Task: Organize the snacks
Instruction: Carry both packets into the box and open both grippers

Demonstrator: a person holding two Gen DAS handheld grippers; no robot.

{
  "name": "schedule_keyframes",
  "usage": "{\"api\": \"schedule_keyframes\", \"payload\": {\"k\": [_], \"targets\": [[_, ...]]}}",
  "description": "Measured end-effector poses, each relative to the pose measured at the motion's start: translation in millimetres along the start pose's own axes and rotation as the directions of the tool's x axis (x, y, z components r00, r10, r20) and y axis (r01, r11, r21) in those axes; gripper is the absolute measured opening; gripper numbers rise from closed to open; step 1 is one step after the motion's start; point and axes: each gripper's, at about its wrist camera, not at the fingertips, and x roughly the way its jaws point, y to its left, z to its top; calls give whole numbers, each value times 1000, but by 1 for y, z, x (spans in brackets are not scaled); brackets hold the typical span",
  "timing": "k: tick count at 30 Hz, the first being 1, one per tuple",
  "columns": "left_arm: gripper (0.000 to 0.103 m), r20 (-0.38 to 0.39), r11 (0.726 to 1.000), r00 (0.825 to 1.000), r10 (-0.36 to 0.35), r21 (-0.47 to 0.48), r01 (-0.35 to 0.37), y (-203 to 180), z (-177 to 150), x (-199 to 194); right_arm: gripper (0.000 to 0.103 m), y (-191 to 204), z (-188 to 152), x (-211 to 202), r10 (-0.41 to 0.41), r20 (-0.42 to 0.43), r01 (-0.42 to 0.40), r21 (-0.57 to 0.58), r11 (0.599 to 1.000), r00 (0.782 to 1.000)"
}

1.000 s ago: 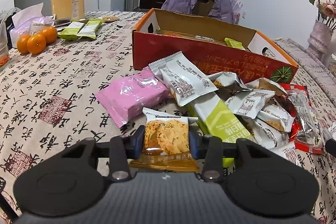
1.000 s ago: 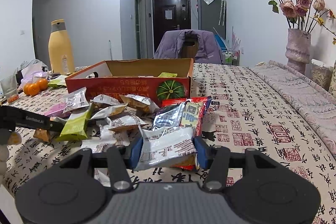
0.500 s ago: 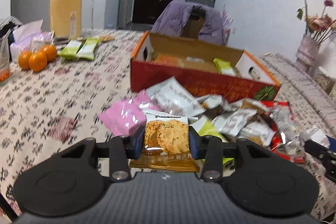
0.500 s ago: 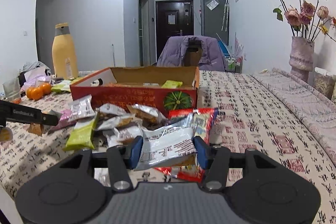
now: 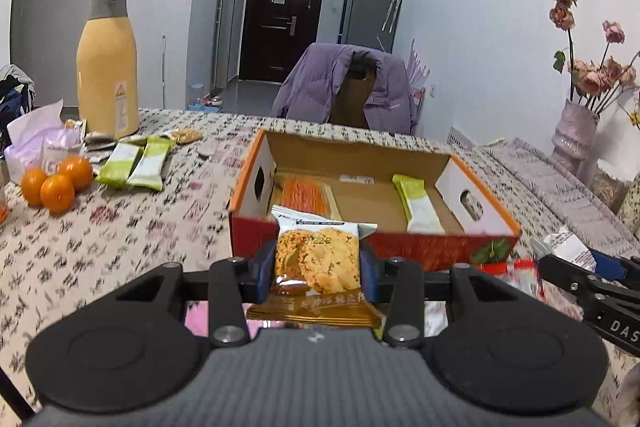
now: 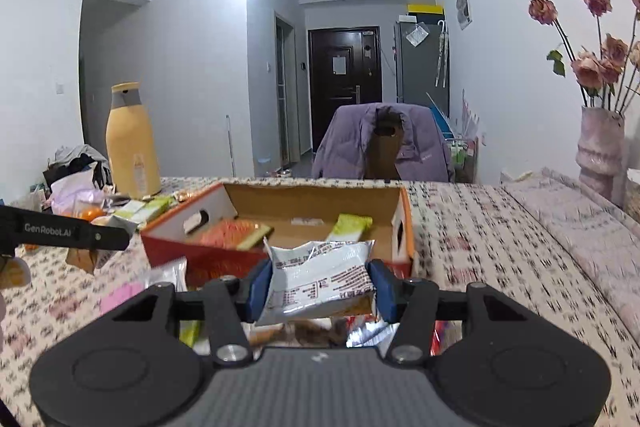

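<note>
Both grippers — left gripper (image 5: 318,273) clamped on a cookie packet (image 5: 316,259), right gripper (image 6: 320,285) clamped on a silver packet (image 6: 320,277) — hang just short of the open red box (image 5: 372,243), which lies straight ahead and slightly below, its long axis crosswise.

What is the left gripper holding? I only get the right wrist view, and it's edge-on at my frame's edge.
Observer: A biscuit packet, clear front with an orange bottom strip, clamped in the left gripper.
Operator: How many oranges near the yellow flask? I see part of one.
Observer: Three oranges, bunched together just left of two green packets.
</note>
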Motion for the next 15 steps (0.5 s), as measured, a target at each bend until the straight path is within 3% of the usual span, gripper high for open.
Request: {"api": "schedule_keyframes", "payload": {"k": [15], "targets": [[42,58,1000,998,14,23,-15,-16,74,50,52,10,62,88,13,7,-13,14,1000,1000]]}}
